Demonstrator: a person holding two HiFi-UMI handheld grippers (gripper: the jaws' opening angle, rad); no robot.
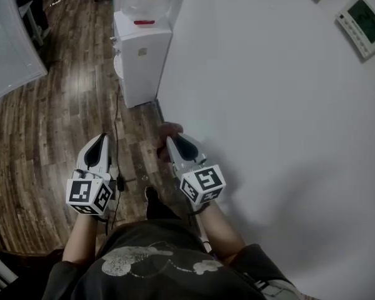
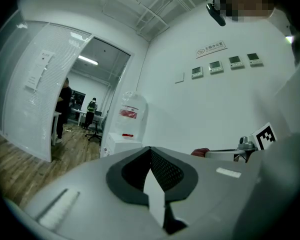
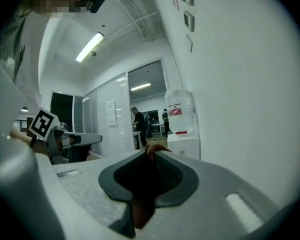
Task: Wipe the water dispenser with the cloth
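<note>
Cloth (image 1: 169, 130), reddish-brown, pinched at the tip of right gripper (image 1: 173, 141), lower centre of frame. Left gripper (image 1: 100, 141) near on its left, jaws pressed together, empty. Water dispenser (image 1: 142, 61) well apart, top of frame, against white wall (image 1: 269, 105), on wooden floor (image 1: 50, 124).

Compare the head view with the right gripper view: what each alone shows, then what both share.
Head view only: a black cable on the floor and the person's dark shirt. Right gripper view only: people beyond the doorway and a ceiling light. Both: the water dispenser, the reddish cloth pinched in the right gripper, and the left gripper.
</note>
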